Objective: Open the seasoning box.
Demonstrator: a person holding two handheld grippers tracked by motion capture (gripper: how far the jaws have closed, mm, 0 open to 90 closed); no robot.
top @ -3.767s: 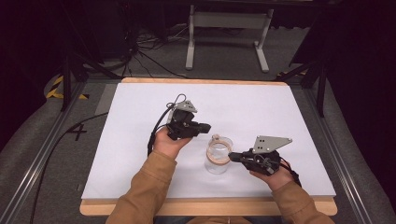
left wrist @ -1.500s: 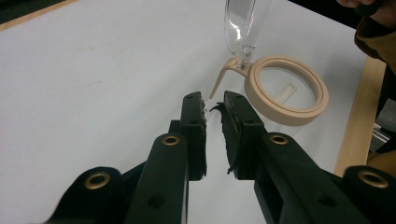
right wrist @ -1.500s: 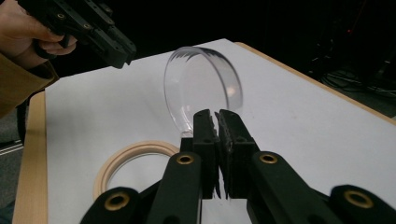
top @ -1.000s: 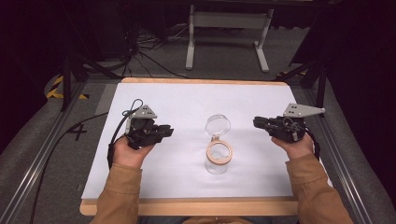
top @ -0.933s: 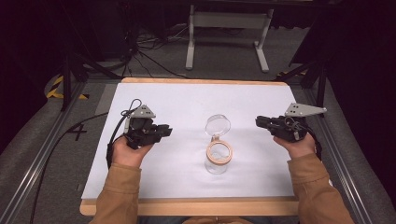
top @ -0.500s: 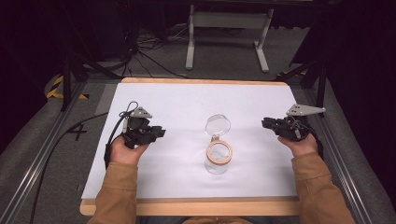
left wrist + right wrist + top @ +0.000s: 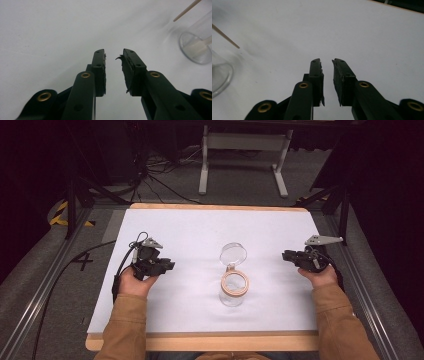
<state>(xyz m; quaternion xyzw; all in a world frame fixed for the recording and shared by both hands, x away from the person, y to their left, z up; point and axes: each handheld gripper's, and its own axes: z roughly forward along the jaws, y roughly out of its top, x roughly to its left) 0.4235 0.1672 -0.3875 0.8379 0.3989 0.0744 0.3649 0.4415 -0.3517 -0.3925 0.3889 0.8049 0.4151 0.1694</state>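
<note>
A clear glass jar (image 7: 234,290) with a tan seal ring stands at the middle of the white table (image 7: 200,227). Its hinged glass lid (image 7: 233,253) is swung open toward the far side. My left gripper (image 7: 170,265) rests low at the left, pointing at the jar, well apart from it. Its jaws have just been opening and are open, with nothing between them (image 7: 113,53); the jar (image 7: 197,47) shows at the right of its view. My right gripper (image 7: 285,255) sits at the right, also apart from the jar. It has likewise just been opening and is open and empty (image 7: 326,61).
The table's wooden front edge (image 7: 200,341) lies near the person's sleeves. A metal stand (image 7: 242,142) and cables (image 7: 150,175) are on the floor beyond the far edge. Metal rails run along both sides of the table.
Both grippers left the jar, whose lid now stands open. Over the last second both hands sank toward the table and drifted slightly outward, and both sets of jaws widened.
</note>
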